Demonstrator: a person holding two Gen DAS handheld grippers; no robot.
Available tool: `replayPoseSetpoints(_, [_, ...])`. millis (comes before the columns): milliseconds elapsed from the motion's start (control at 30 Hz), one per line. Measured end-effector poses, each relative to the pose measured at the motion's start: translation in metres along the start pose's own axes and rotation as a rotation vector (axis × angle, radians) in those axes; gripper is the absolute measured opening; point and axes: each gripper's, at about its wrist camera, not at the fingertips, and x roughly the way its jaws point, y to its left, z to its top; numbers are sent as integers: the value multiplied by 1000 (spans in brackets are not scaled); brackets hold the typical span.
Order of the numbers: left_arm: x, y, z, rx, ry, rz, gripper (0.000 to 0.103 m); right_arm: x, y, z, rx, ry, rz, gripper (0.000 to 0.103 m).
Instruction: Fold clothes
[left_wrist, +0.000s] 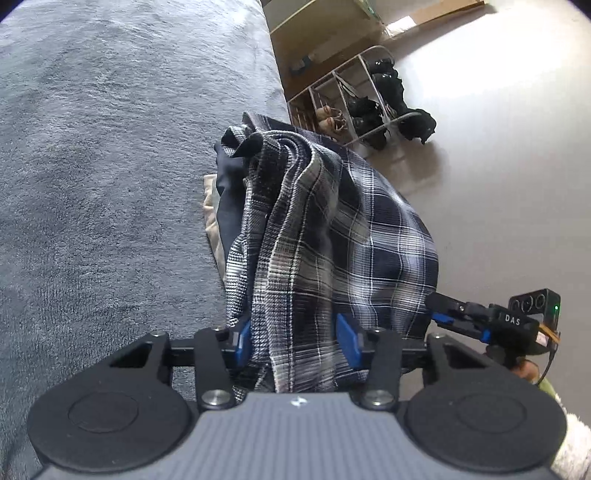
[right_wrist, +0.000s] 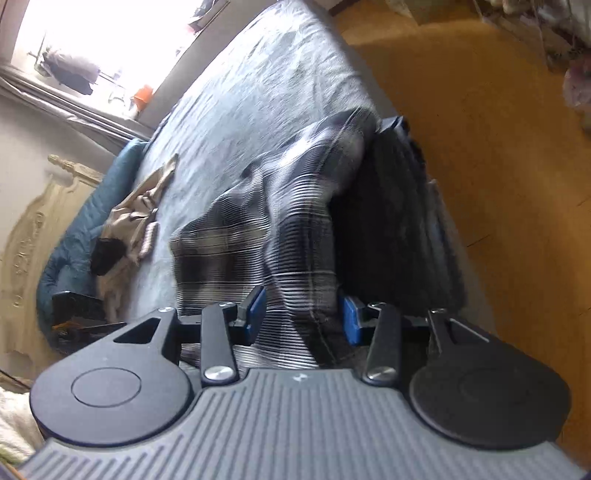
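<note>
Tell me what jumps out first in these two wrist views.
The bunched plaid garment, draped at the edge of the grey bed cover, runs between the fingers of both the left gripper and the right gripper. Beyond it stands a shoe rack on the floor; a beige garment lies crumpled farther up the bed.

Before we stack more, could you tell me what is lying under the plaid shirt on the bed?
Under the plaid shirt lie a dark navy garment and a beige one, only their edges showing; the rest is covered.
</note>
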Motion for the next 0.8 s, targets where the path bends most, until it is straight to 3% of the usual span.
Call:
replayPoseSetpoints(200, [3,-5,-5,26,-10,32,44,3,-10,-11,-3,50,-37,42])
replayPoseSetpoints(300, [4,-7,-7,32,-19,49,36,5,-6,-18,-50,69,-49,41])
replayPoseSetpoints(333, [3,-7,-8,32,-21,50,33,8,-4,-20,-74,76,-64,39])
replayPoseSetpoints(467, [4,-11,-8,29,-11,64,21,19,4,-18,-154,113,-132,12])
replayPoseSetpoints(600, [3,-20,-3,-8,-1,84,15,12,15,-5,-93,146,-126,10])
replayPoseSetpoints(800, [-4,-39,-1,-45,45,47,13,-11,18,11,-53,171,-78,10])
